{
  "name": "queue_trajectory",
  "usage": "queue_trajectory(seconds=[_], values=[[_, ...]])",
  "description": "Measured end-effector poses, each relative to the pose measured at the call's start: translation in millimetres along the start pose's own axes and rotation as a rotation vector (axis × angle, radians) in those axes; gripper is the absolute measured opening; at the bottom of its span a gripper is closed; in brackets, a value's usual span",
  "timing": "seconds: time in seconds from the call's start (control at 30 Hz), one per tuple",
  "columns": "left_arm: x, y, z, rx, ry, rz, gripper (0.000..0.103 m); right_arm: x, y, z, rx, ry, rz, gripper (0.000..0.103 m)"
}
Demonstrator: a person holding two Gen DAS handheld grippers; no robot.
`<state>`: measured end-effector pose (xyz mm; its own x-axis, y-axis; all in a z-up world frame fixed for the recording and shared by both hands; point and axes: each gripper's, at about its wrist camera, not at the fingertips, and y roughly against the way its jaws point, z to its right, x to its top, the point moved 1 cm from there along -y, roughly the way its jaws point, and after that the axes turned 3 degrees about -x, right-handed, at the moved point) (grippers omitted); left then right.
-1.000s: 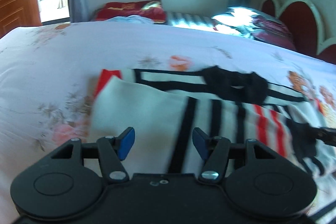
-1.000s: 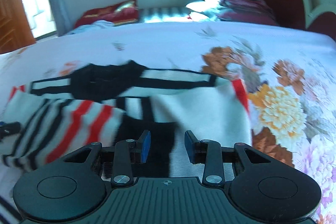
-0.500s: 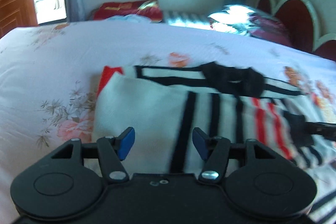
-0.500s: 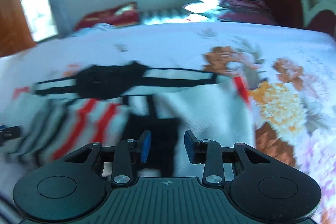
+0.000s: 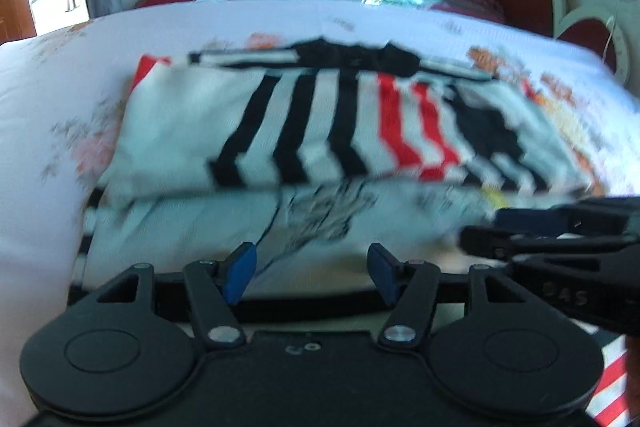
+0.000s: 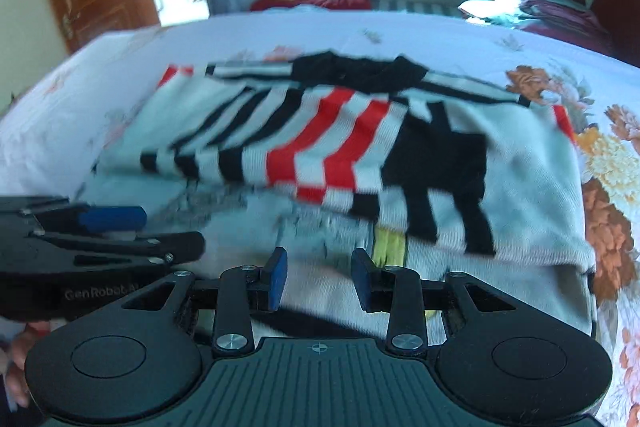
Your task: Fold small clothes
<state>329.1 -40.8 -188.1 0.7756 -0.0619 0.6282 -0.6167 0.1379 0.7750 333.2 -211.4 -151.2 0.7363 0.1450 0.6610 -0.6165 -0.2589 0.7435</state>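
You are working over a small striped knit garment (image 5: 332, 131) that is lying across the middle of the frame on the flowered bed sheet (image 5: 48, 75). Its side parts are lying folded in over the body, and a paler printed panel (image 6: 320, 235) is showing just above your tongs.

Your left tongs (image 5: 312, 267) are standing apart with nothing between the blue pads; your right tongs (image 6: 318, 277) are standing narrower but also empty, hovering low in the frame over the near hem. In the left view the right tongs are showing side-on at the right edge.

The next move is probably taking the near hem at both corners and carrying it up toward the black collar (image 6: 356, 71). Pinch only the hem layers, level and together, so the stripes are lining up.

The cloth is looking like soft, ribbed jersey, limp and prone to bunching; the sheet beneath is looking smooth.
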Motion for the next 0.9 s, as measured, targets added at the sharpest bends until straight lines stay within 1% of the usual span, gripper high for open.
queue_trajectory(seconds=[0.07,0.13,0.2,0.27,0.33,0.37,0.4,0.5,0.57,0.63,0.7,0.77,0.83,0.9], values=[[-10,3,-7,0.020,-0.017,0.003,0.063,-11,2,3,-0.026,0.033,-0.002,0.035],[-18,8,-15,0.041,-0.039,0.004,0.070,-22,8,10,-0.062,0.068,0.011,0.035],[-24,14,-27,0.057,-0.019,-0.004,0.072,-33,15,18,-0.120,0.083,0.021,0.035],[-30,22,-37,0.063,0.002,-0.011,0.072,-41,23,30,-0.138,0.043,0.016,0.036],[-36,29,-41,0.077,-0.009,-0.018,0.071,-47,32,33,-0.156,0.013,0.015,0.036],[-37,34,-41,0.079,-0.011,-0.021,0.070,-48,38,32,-0.150,-0.008,0.021,0.036],[-38,39,-40,0.071,-0.006,-0.021,0.067,-50,44,30,-0.134,-0.033,0.030,0.036],[-42,53,-33,0.017,-0.013,0.004,0.066,-54,60,11,-0.106,-0.075,0.052,0.036],[-47,60,-25,-0.006,-0.047,0.019,0.066,-59,65,-6,-0.084,-0.090,0.045,0.036],[-57,63,-20,-0.024,-0.079,0.015,0.066,-66,65,-22,-0.067,-0.093,0.023,0.036],[-72,62,-21,-0.023,-0.104,-0.005,0.066,-76,66,-35,-0.092,-0.065,0.009,0.036],[-86,66,-27,-0.019,-0.120,0.013,0.069,-88,67,-42,-0.140,-0.026,0.002,0.036],[-94,72,-31,-0.020,-0.139,0.025,0.069,-101,69,-40,-0.189,-0.006,0.002,0.036],[-97,76,-36,-0.020,-0.134,0.026,0.069,-110,77,-33,-0.220,-0.020,0.005,0.036]])
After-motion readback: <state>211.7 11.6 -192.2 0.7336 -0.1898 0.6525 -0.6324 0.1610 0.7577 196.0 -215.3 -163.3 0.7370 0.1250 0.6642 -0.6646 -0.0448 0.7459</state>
